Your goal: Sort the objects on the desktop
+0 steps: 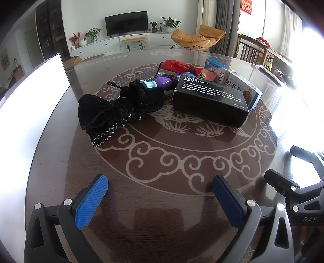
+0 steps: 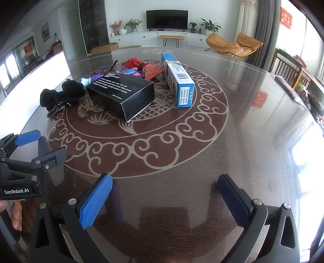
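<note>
Ahead of both spread fingers, black box

A black TV stood on a long white cabinet against the far white wall, with green plants beside it. An orange chair sat near grey curtains. Bright light came through the window on the right.

We see a black TV on a long white cabinet, green plants beside it, and an orange chair near grey curtains.
</note>
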Demonstrator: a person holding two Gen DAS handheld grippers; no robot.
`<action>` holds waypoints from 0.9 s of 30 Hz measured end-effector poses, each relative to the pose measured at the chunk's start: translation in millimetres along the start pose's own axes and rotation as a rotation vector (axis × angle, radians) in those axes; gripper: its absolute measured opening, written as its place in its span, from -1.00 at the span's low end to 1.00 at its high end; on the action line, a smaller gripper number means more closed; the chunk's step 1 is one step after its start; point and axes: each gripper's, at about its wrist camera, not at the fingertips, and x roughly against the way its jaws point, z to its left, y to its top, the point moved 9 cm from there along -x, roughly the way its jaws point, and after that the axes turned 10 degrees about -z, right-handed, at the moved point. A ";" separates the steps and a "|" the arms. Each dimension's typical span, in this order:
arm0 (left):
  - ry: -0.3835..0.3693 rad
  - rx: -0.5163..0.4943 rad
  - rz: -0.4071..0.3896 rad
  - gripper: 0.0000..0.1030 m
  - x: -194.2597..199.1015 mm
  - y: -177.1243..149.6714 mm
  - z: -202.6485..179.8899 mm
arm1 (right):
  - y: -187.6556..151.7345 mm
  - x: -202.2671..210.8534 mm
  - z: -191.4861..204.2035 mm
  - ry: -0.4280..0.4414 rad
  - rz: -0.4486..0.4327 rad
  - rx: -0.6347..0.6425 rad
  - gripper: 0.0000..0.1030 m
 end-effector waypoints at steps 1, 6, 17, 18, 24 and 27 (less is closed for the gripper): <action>0.000 0.000 0.000 1.00 -0.1 0.2 0.1 | -0.7 0.0 0.7 0.000 0.000 0.000 1.00; 0.000 0.000 0.000 1.00 -0.3 0.4 0.3 | -0.6 -0.3 0.6 0.000 0.000 0.000 1.00; -0.005 -0.004 0.000 1.00 -0.6 1.4 -0.1 | -0.3 -0.7 0.2 0.000 0.000 0.000 1.00; -0.016 -0.015 0.001 1.00 -2.6 4.1 -1.0 | -0.5 -0.7 0.5 0.000 0.000 0.000 1.00; -0.040 -0.043 0.003 1.00 -14.9 17.7 2.1 | -0.5 -0.9 0.4 0.000 0.000 0.001 1.00; -0.040 -0.043 0.002 1.00 -14.6 17.5 1.8 | -0.6 -1.2 0.5 0.000 0.000 0.001 1.00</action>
